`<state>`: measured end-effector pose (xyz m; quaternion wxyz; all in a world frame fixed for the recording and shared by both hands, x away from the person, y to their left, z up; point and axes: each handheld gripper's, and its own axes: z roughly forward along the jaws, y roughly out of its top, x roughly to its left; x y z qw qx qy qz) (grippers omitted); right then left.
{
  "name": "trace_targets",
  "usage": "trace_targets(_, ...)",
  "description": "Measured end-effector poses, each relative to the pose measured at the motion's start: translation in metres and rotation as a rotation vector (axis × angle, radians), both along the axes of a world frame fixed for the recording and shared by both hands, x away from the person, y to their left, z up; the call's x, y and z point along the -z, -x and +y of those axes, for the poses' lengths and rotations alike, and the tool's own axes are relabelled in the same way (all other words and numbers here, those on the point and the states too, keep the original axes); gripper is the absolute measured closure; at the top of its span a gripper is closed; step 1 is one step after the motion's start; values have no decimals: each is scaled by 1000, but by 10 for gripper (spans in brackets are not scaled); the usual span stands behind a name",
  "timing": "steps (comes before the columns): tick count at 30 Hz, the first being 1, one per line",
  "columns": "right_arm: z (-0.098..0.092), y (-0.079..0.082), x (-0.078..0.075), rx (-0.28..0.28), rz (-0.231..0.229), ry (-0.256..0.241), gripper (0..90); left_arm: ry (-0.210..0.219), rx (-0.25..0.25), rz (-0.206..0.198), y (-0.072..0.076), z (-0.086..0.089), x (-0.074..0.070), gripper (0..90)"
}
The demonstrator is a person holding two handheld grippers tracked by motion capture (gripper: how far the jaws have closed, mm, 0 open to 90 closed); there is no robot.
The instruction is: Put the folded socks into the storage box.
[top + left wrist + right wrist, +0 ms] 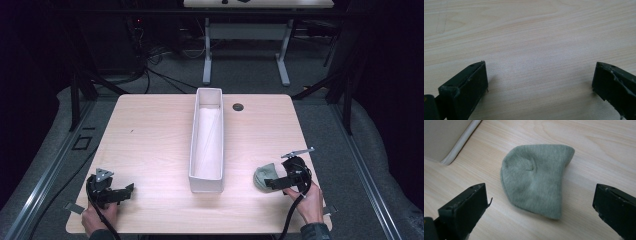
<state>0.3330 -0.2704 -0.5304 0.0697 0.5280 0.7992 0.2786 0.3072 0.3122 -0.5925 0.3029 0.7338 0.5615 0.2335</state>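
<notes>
Your right hand-held gripper [540, 202] gapes wide, holding nothing, jaws flanking the grey-green sock [535, 178]; your left hand-held gripper [540, 80] spreads empty over the counter [529, 37].

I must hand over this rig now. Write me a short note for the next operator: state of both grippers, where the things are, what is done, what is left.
Left gripper: open, low over bare table, near left corner.
Right gripper: open, jaws either side of the grey-green sock, not closed on it.
Sock lies flat on the table, right of the white bin.
Done: the approach.
Left: likely close on the sock, lift it, drop it in the bin.
</notes>
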Motion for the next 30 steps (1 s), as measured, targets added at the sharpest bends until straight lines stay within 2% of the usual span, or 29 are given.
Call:
trace_targets(1,2,-3,1,3,6,15,0,2,-1,-1,0,0,0,2)
trace_targets(5,7,-12,5,-3,22,7,31,2,-1,-1,0,0,0,2)
trace_targets(10,10,-20,9,-8,32,-20,103,0,0,0,0,0,0,2)
trace_targets(11,11,-21,9,-8,34,-8,125,2,-2,-1,0,0,0,2)
trace_targets(13,12,-23,10,-13,46,-15,161,2,-1,-1,0,0,0,2)
trace_targets(14,13,-24,11,-10,58,-11,213,2,-1,-1,0,0,0,2)
trace_targets(21,17,-27,15,-11,88,-2,365,0,0,0,0,0,0,2)
trace_targets(22,17,-26,15,-9,87,-3,412,0,0,0,0,0,0,2)
trace_targets(28,16,-21,17,-4,67,0,563,0,0,0,0,0,0,2)
trace_targets(29,16,-21,17,-2,61,5,602,0,0,0,0,0,0,2)
trace_targets(30,17,-20,17,16,43,41,638,0,0,0,0,0,0,2)
